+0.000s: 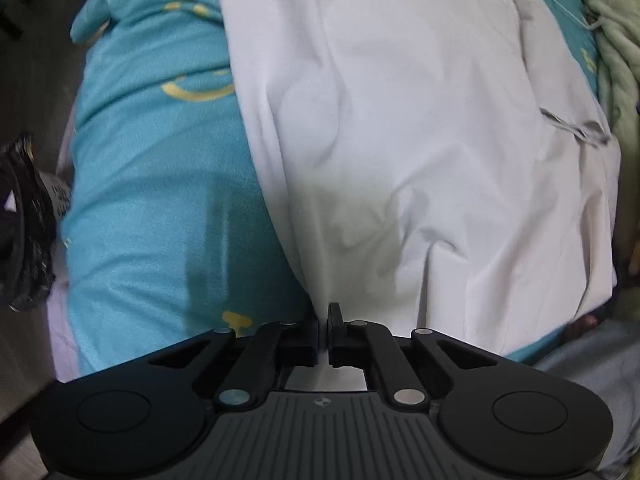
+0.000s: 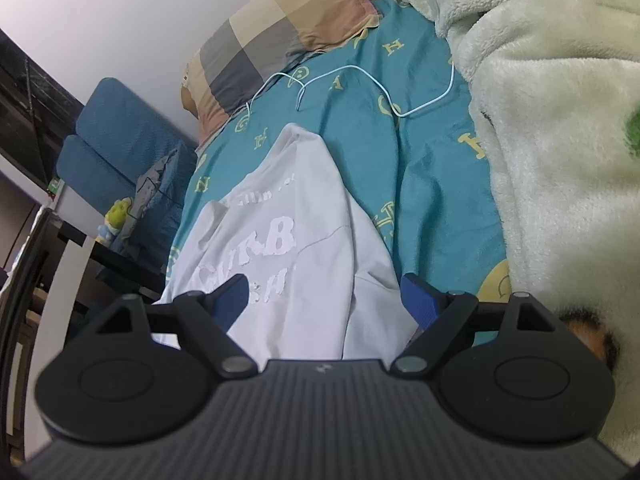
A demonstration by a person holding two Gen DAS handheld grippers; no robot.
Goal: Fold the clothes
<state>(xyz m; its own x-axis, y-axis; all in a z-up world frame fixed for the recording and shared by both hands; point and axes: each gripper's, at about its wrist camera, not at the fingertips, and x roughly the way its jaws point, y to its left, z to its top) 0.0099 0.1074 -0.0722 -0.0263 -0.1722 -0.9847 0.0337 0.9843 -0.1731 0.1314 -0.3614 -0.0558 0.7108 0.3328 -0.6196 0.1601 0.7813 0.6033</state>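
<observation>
White shirt (image 1: 400, 140) lies spread on the bed, over a teal sheet (image 1: 152, 184) printed with yellow letters and smiley shapes. In the left wrist view the shirt fills most of the frame, creased, with its near edge at the left gripper (image 1: 323, 334). That gripper's black fingers are pressed together, and a fold of the shirt's hem seems pinched between them, though the contact point is partly hidden by the fingers themselves. A pale green blanket (image 1: 616, 60) sits along the far right edge.

In the right wrist view the shirt (image 2: 288, 240) shows raised white lettering on its front and tapers away toward a checked pillow (image 2: 280, 36) at the head of the bed. The right gripper (image 2: 324, 292) has its blue-padded fingers spread wide, one on each side of the shirt's near part, holding nothing. A thin white cable (image 2: 360, 80) loops across the sheet (image 2: 432, 184) between shirt and pillow. A fluffy cream blanket (image 2: 560, 160) is heaped at the right. Left of the bed stands a blue cushion (image 2: 116, 140).
</observation>
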